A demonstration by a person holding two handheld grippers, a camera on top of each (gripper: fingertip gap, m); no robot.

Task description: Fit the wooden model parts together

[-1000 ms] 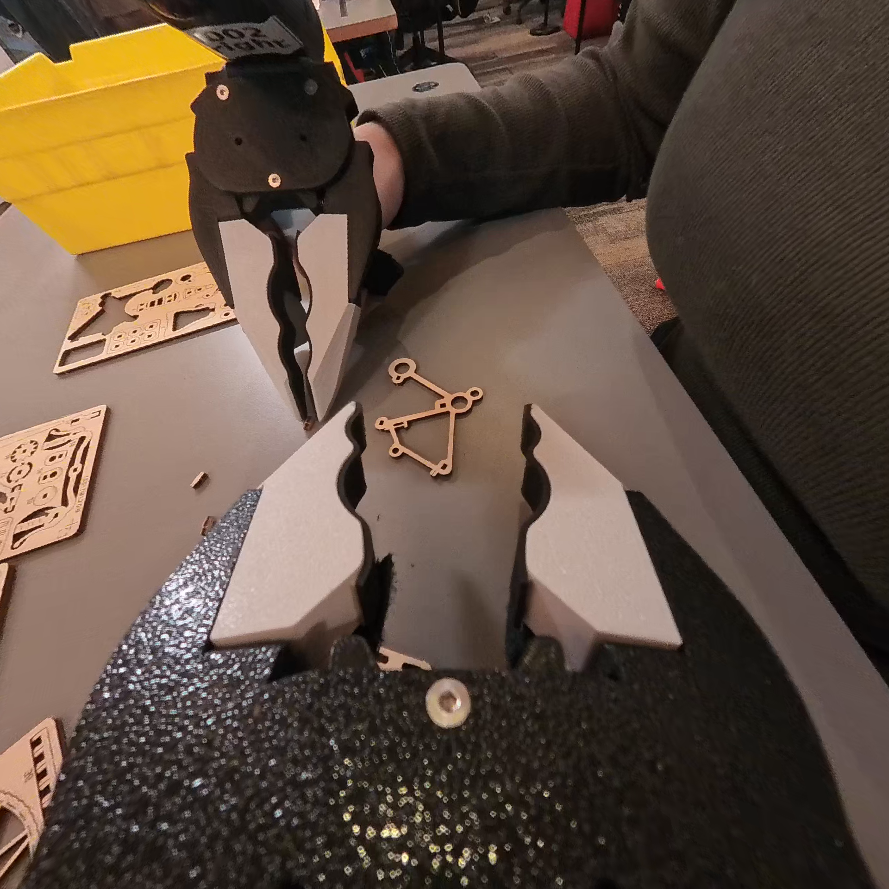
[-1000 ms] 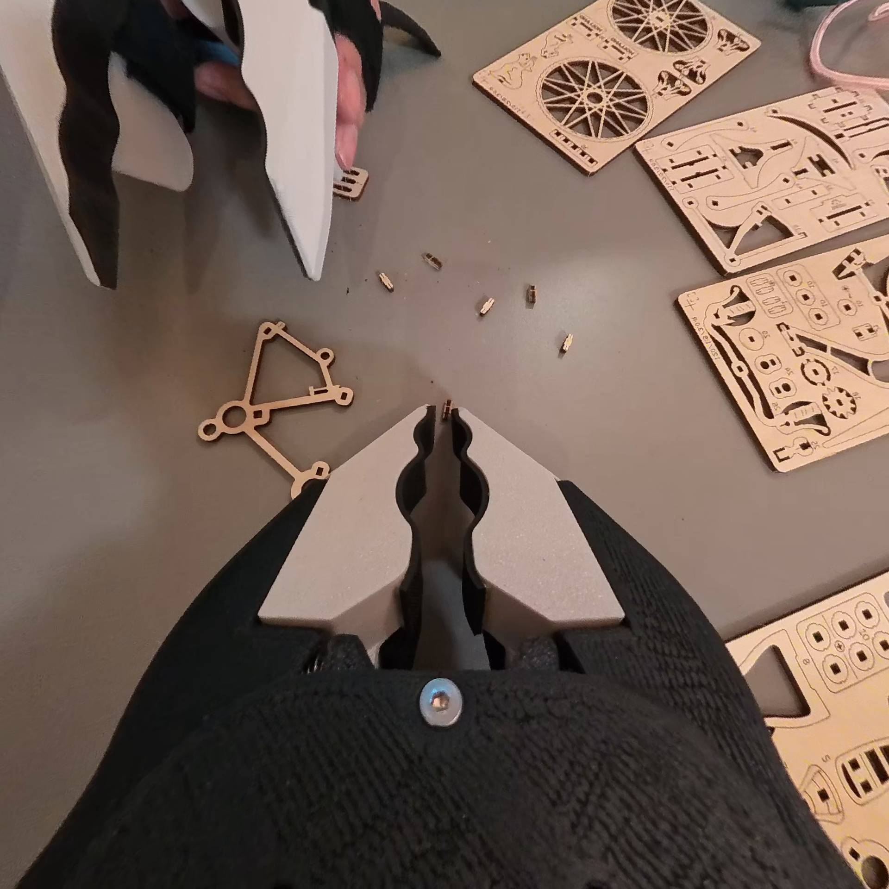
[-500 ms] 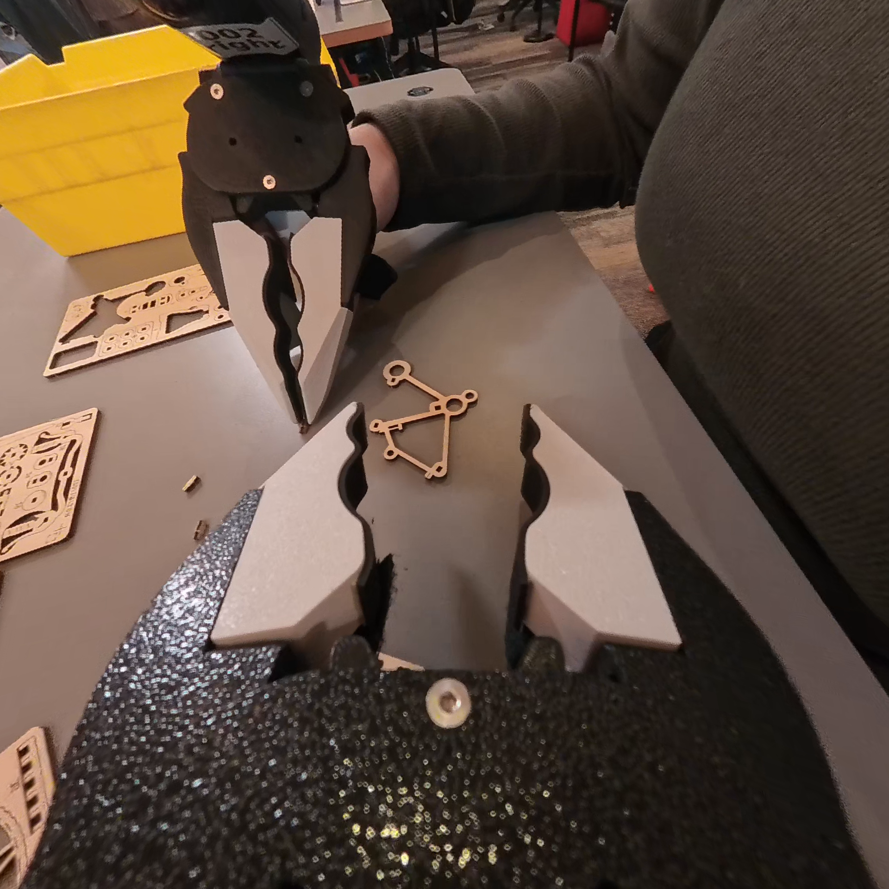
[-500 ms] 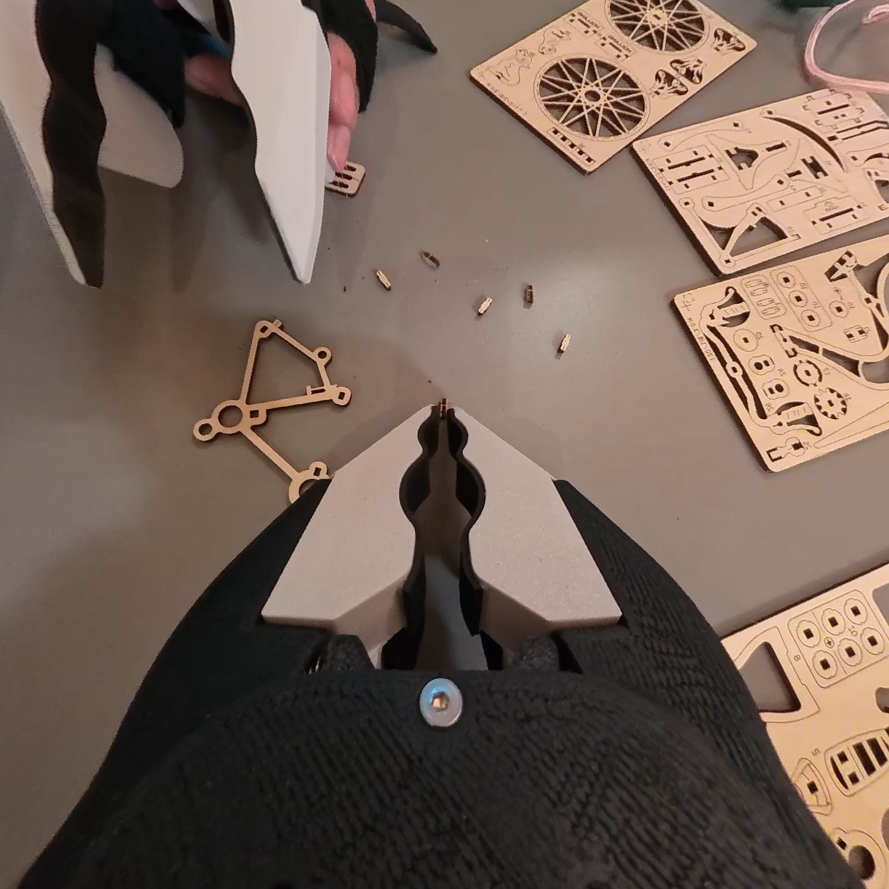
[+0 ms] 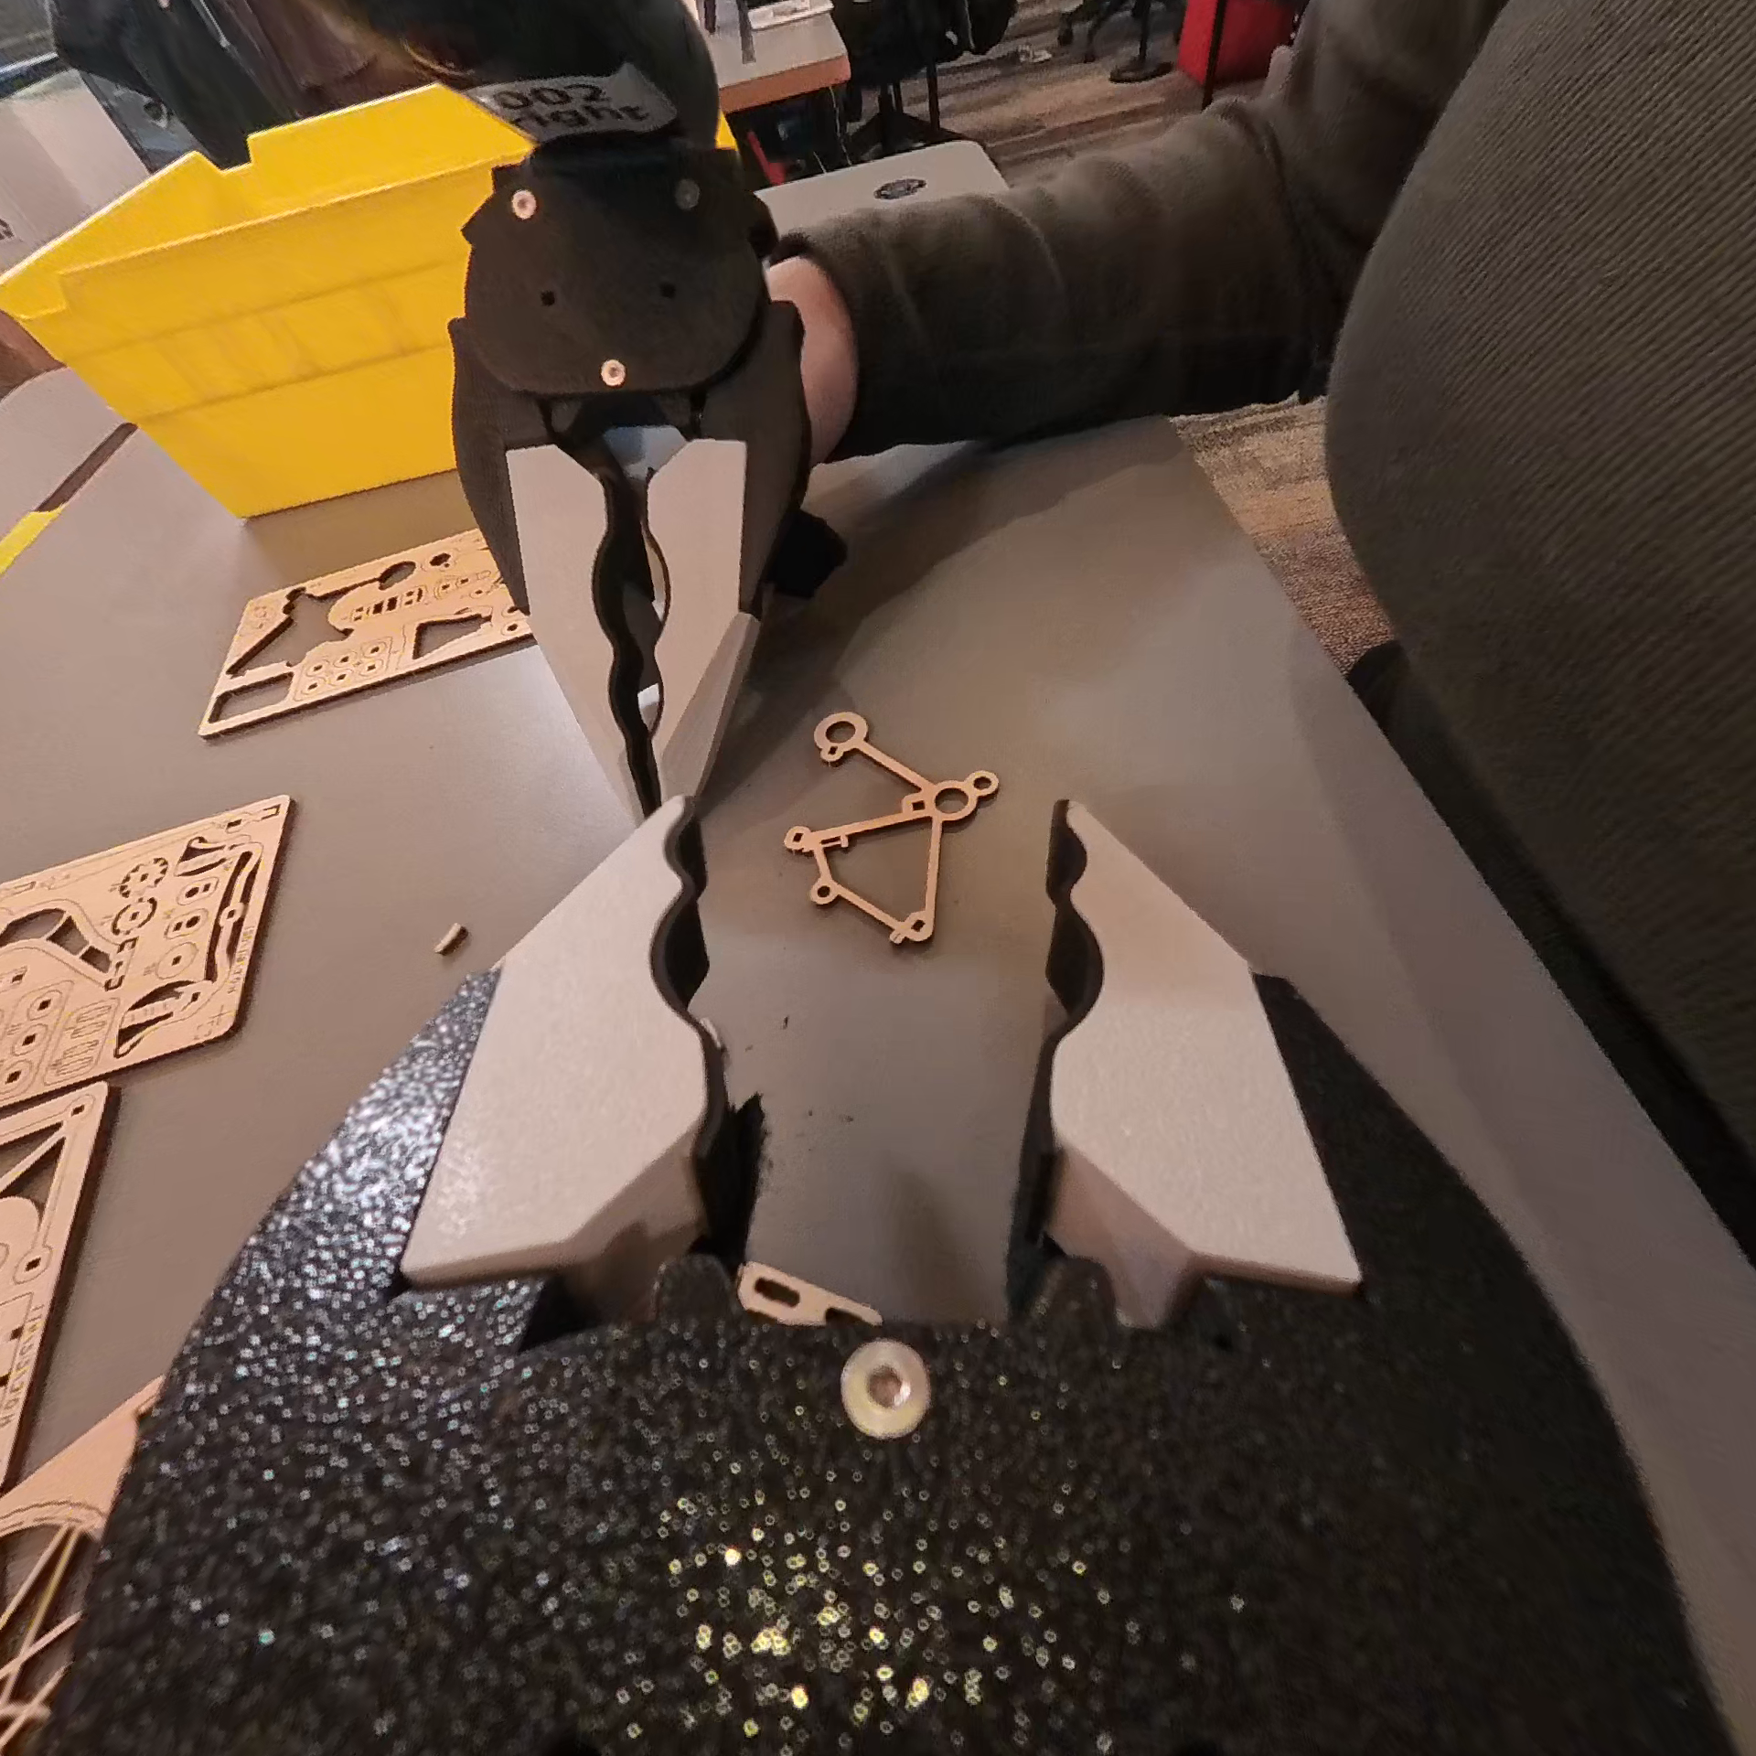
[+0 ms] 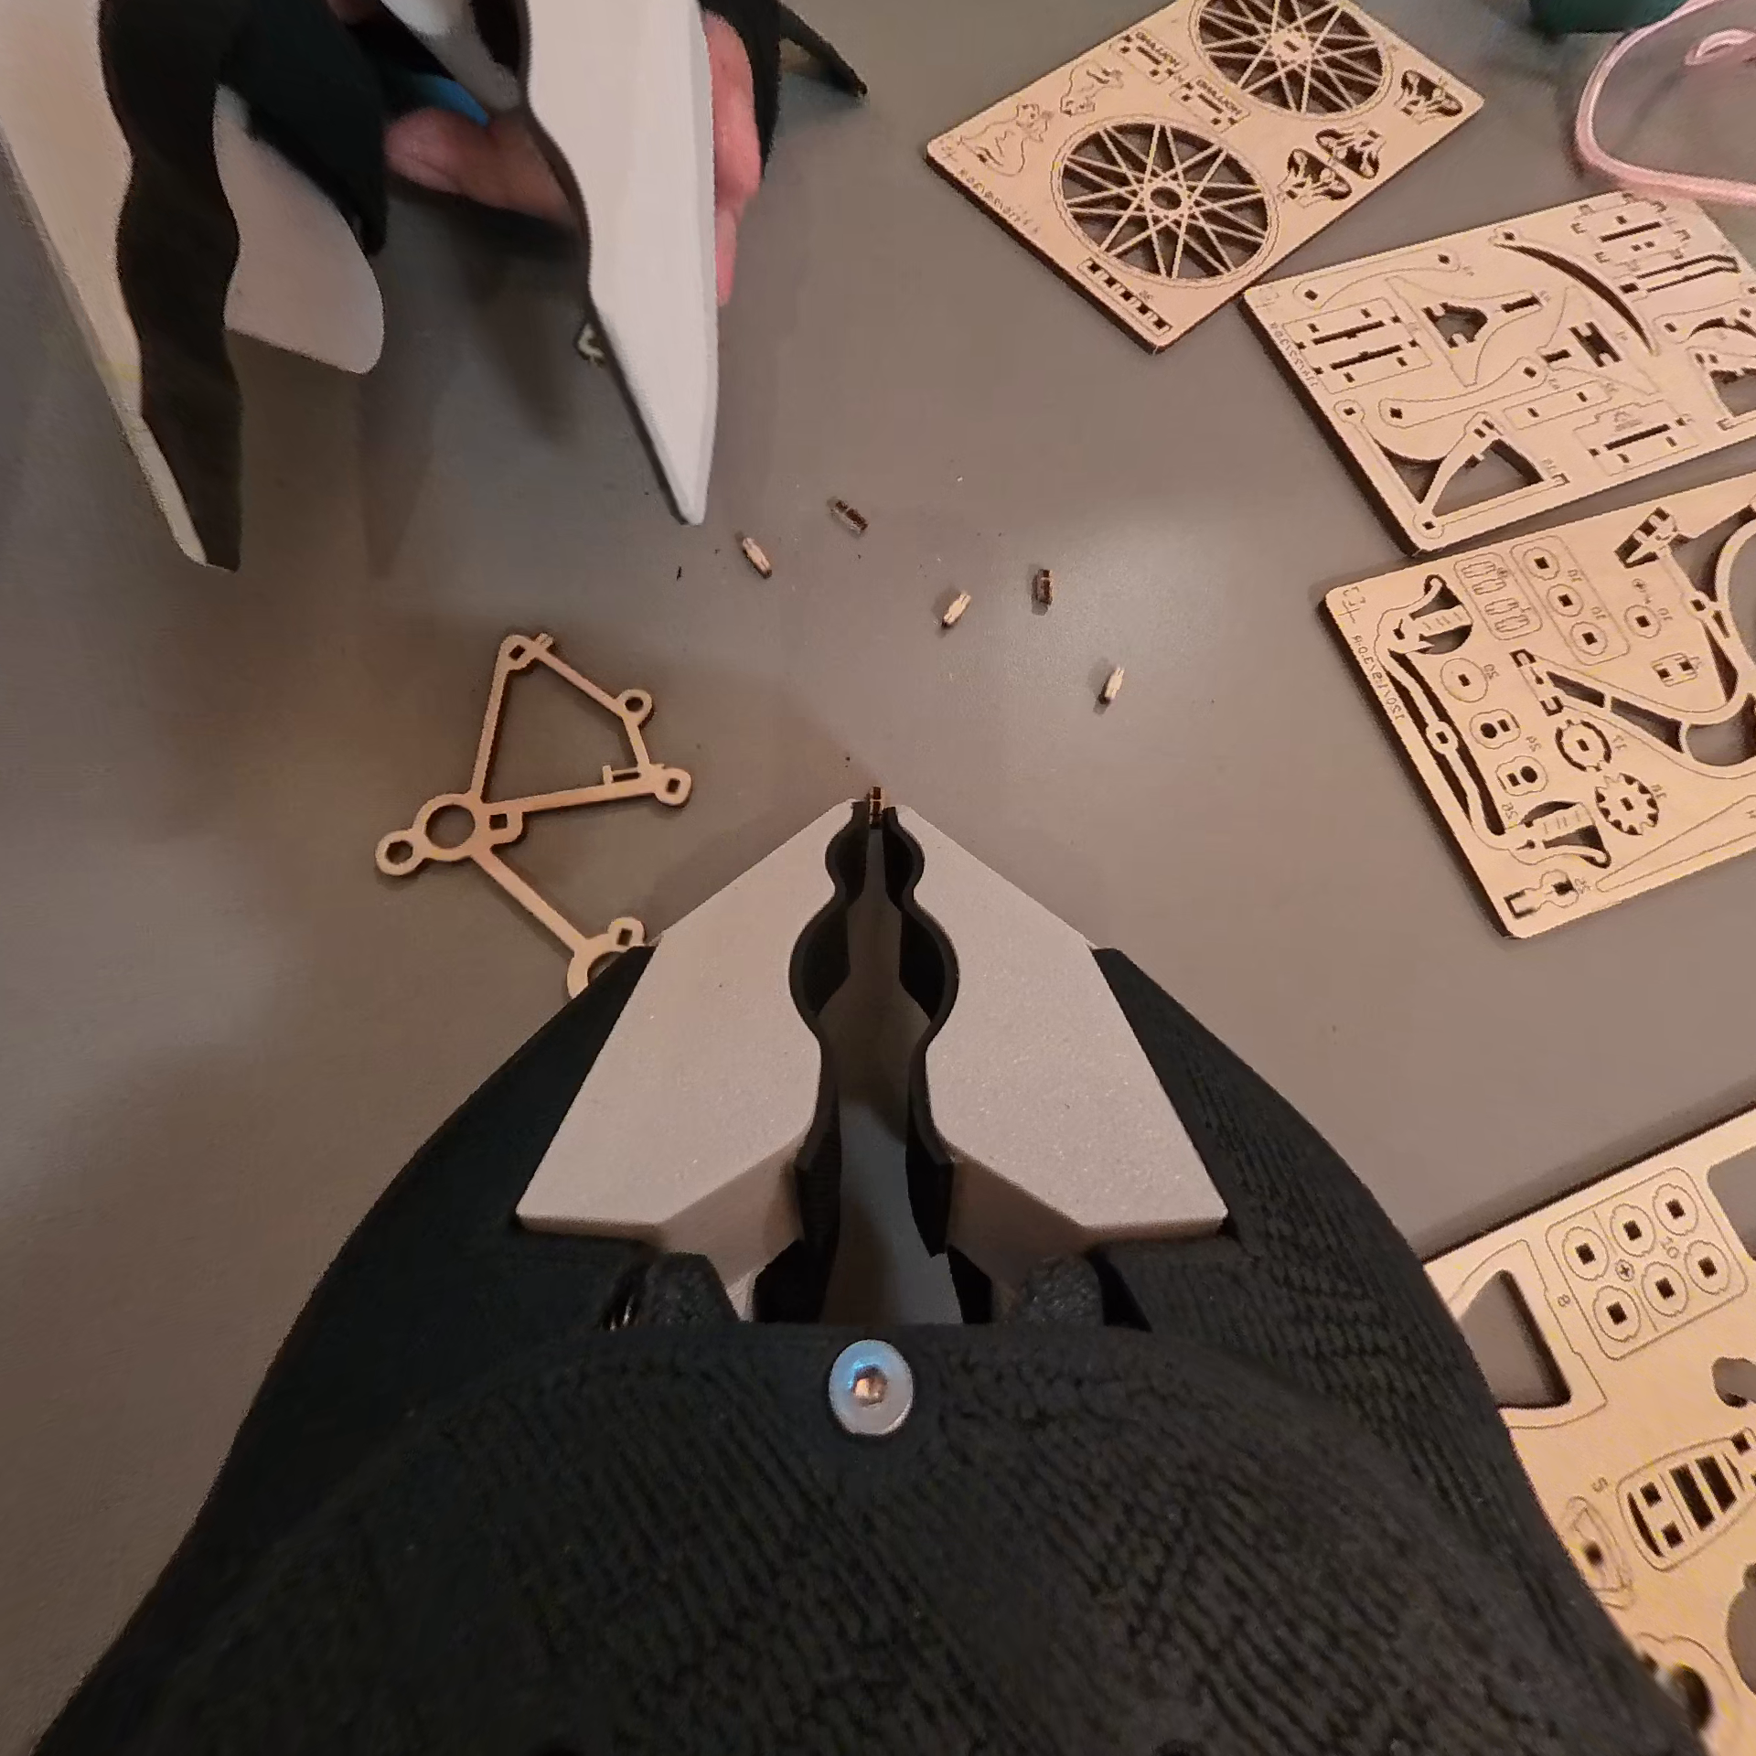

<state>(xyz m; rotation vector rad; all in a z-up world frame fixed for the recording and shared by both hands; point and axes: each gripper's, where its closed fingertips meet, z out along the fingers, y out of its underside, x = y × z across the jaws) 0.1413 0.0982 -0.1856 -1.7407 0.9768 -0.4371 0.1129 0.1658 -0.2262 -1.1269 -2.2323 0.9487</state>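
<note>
Since a moment ago, the right tongs [image 6: 876,825] have squeezed in tight on a tiny wooden peg [image 6: 875,804], and the left tongs [image 5: 869,836] have slid a bit nearer to them. The peg is pinched right at the tips, and only its end pokes out. The tips are down close to the grey bench [image 6: 950,399].

Close to the left tongs' base, a small flat wood bit [image 5: 803,1300] peeks out. The left tongs are wide open and hold nothing. Just past their tips lies the wooden triangle frame [image 5: 888,841], flat on the bench and touching neither tongs. In the right wrist view the frame [image 6: 532,793] sits just beside the right tongs, on their left side.

A little farther on, five more small pegs [image 6: 955,608] lie loose on the bench. Off to the side are flat wooden sheets [image 6: 1558,722] with shapes cut in them, and one has two spoked wheels [image 6: 1202,157]. Far back sits a yellow bin [image 5: 266,323].
</note>
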